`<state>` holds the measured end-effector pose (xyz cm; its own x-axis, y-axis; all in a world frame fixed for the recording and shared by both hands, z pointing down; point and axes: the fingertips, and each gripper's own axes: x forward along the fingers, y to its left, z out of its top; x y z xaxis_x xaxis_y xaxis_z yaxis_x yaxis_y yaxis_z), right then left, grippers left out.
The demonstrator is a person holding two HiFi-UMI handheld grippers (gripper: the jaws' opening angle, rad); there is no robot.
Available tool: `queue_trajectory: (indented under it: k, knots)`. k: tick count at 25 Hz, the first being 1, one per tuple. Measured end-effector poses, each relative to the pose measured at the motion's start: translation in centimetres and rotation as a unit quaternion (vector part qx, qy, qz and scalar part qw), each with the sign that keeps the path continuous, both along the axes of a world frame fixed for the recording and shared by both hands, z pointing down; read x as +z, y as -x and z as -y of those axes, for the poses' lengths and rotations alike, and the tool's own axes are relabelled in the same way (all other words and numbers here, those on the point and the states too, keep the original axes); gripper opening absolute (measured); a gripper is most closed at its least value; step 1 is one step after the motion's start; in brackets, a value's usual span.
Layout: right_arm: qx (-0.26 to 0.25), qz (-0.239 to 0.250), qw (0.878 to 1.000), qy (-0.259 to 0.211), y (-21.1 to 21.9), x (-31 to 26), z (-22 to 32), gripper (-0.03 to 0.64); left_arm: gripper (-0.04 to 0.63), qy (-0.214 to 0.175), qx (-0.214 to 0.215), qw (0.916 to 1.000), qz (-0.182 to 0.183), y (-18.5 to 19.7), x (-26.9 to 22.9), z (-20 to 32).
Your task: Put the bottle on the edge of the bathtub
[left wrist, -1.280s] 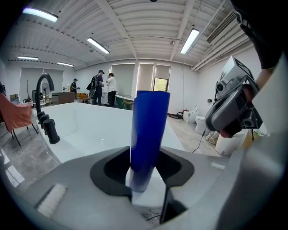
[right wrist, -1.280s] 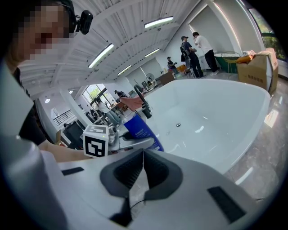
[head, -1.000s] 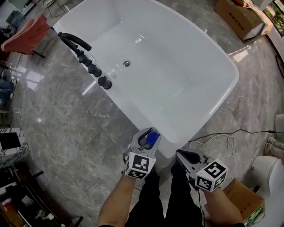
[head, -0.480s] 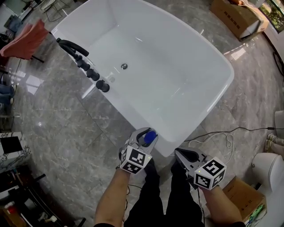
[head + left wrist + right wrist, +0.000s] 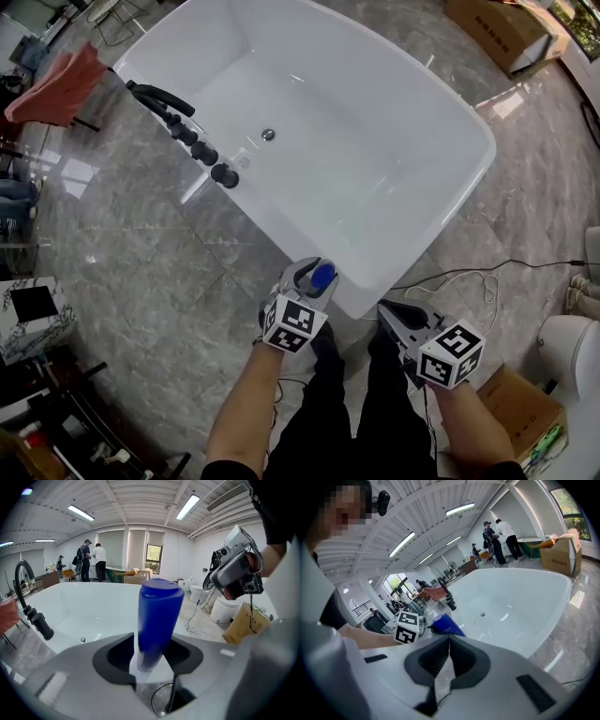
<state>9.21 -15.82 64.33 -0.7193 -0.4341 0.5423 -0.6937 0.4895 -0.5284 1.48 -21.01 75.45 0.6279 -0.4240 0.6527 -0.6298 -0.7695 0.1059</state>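
A blue bottle (image 5: pixel 323 276) stands upright over the near corner rim of the white bathtub (image 5: pixel 469 178). It sits between the jaws of my left gripper (image 5: pixel 314 281). In the left gripper view the bottle (image 5: pixel 157 620) rises from the gap of that gripper (image 5: pixel 154 656), its base against the white rim. The jaws are opening, and the pads look just off its sides. My right gripper (image 5: pixel 398 317) hangs to the right, off the tub and over the floor. It is shut (image 5: pixel 449 641) with nothing in it and sees the bottle (image 5: pixel 447 624) ahead.
A black faucet set (image 5: pixel 187 131) lines the tub's left rim, with a drain (image 5: pixel 268 135) inside. A white cable (image 5: pixel 459 291) lies on the marble floor to the right. A toilet (image 5: pixel 572 356) and a cardboard box (image 5: pixel 516 412) are nearby. Another box (image 5: pixel 506 33) sits far right.
The left gripper stays at the tub's near corner with the bottle between its jaws. Both grippers have shifted slightly in the view as the head moved.
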Motion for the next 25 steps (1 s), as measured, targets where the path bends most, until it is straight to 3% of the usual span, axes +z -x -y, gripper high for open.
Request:
queue_trajectory:
  k: [15,25]
  knots:
    - [-0.003,-0.002,0.999,-0.033,0.3,-6.8,-0.3,0.012,0.207,0.002,-0.040,0.9979,-0.051,0.9,-8.2,0.2]
    - [-0.005,-0.013,0.998,-0.061,0.5,-12.3,-0.9,0.012,0.207,-0.022,-0.074,0.9935,-0.083,2.1,-15.7,0.7]
